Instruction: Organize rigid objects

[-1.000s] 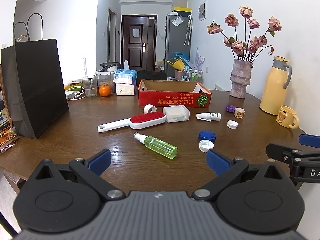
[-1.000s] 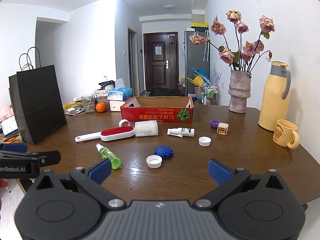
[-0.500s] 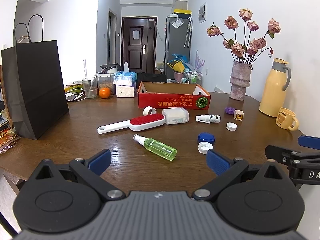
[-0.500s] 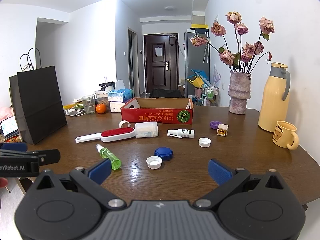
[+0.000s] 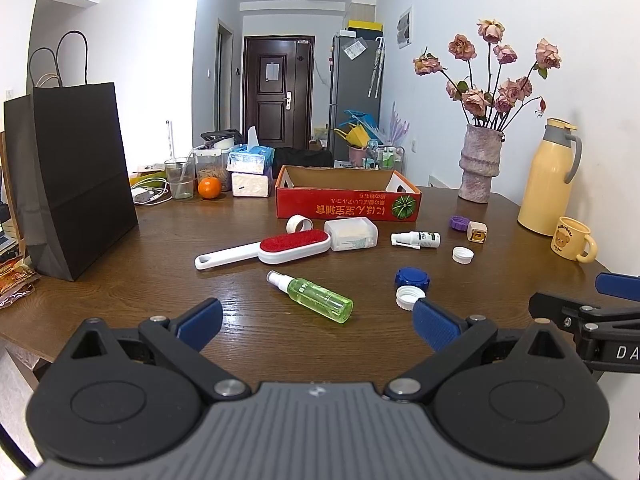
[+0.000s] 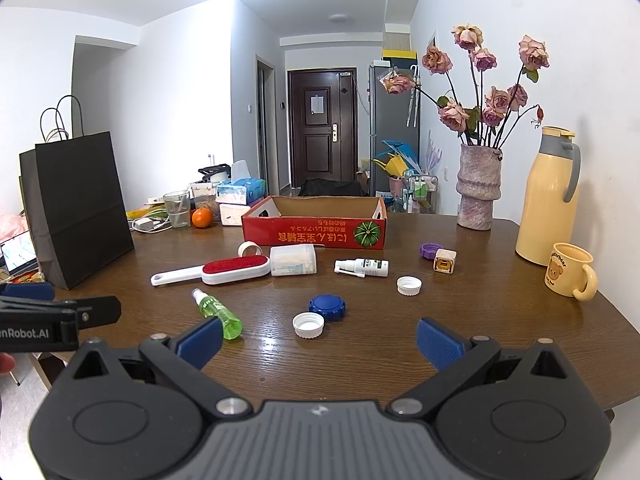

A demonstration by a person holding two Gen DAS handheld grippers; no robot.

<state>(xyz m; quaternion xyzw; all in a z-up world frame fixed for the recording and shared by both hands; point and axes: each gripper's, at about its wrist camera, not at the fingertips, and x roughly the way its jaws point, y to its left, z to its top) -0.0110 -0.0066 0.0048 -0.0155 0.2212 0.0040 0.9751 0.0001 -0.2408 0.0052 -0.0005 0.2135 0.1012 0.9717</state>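
Loose items lie on the brown table point(image 5: 120, 280) before an open red cardboard box point(image 5: 347, 204): a red-and-white lint brush point(image 5: 272, 250), a green spray bottle point(image 5: 316, 296), a clear plastic box point(image 5: 351, 234), a white spray bottle point(image 5: 416, 239), a tape roll point(image 5: 299, 224), blue point(image 5: 412, 278), white point(image 5: 407, 297) and purple point(image 5: 459, 223) caps. My left gripper point(image 5: 318, 320) is open and empty, near the front edge. My right gripper point(image 6: 320, 338) is open and empty, to its right. The green bottle point(image 6: 218, 314) lies by the right gripper's left finger.
A black paper bag point(image 5: 76, 184) stands at the left. A vase of roses point(image 5: 480, 168), a yellow thermos point(image 5: 546, 184) and a yellow mug point(image 5: 572, 238) stand at the right. A glass, an orange point(image 5: 209, 188) and tissue boxes sit at the back left.
Both views have shifted only slightly; the left camera rose or tilted a little. Nothing on the table moved and both grippers stayed open.
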